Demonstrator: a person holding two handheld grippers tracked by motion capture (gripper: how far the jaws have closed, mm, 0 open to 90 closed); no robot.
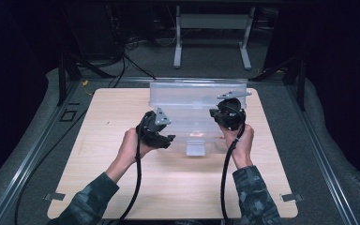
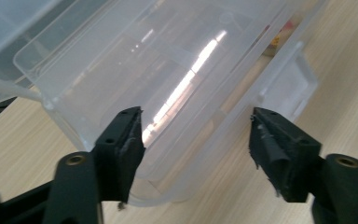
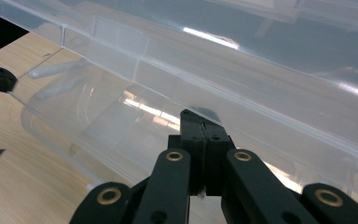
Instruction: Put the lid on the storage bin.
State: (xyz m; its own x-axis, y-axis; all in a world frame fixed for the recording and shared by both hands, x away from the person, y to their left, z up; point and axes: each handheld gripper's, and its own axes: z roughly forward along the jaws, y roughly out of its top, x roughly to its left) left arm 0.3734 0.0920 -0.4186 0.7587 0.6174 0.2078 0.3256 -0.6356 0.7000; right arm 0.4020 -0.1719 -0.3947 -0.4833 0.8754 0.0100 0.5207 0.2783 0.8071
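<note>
A clear plastic storage box lies on the wooden table, its lid standing up at the back and a latch flap sticking out at the front. My left gripper is at the box's left front. In the left gripper view its jaws stand wide apart, the box's rounded corner between them and neither pad touching it. My right gripper is at the box's right side. Its jaws are shut together, tips against the clear wall, nothing visible between them.
A person's hands and camouflage sleeves come in from the bottom edge, with black cables trailing back. Bare wood lies in front of the box. Grey padding surrounds the table, and a metal stand is on the floor beyond.
</note>
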